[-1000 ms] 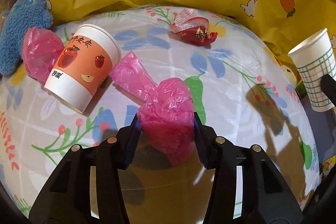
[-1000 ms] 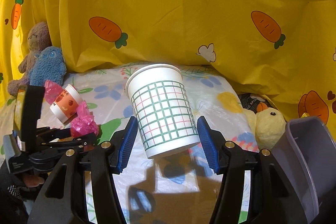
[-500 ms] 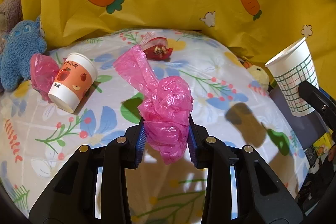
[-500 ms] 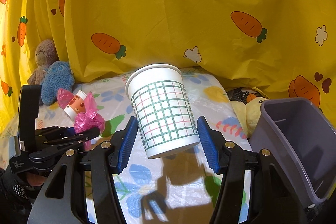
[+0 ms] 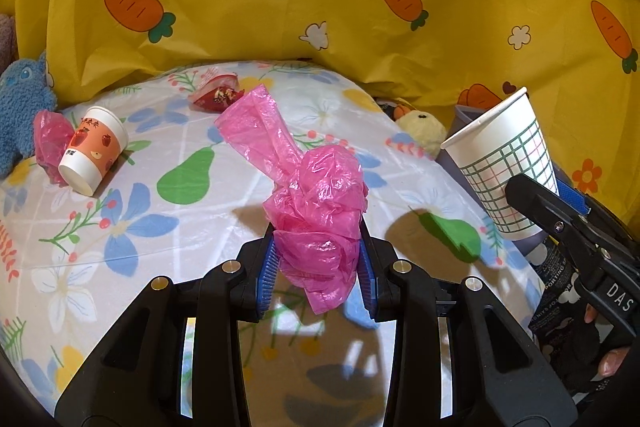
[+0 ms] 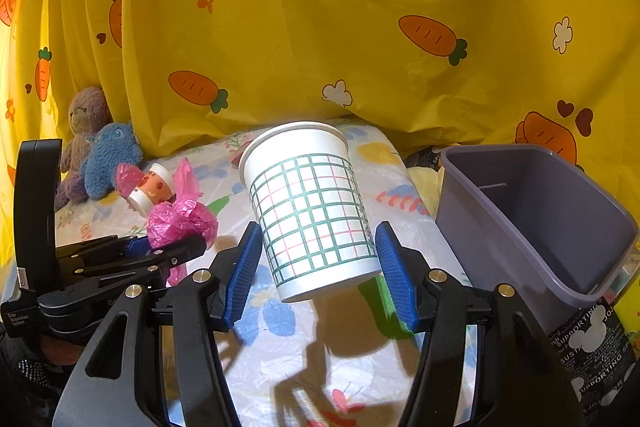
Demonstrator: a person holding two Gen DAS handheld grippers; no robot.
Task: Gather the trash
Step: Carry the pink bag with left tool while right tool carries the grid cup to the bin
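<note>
We see each hand-held gripper (image 5: 318,273) in black plastic with blue ribbed pads (image 6: 394,273) and brass screws (image 5: 400,266).

Blue plush (image 6: 110,163), brown bear (image 6: 82,131), yellow curtain (image 6: 320,27).

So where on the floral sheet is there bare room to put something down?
The floral sheet is bare in the near middle, between the orange apple cup and the held pink bag. The far left is crowded: another pink bag and a blue plush. A red wrapper sits at the back; the grey bin borders the right.
</note>
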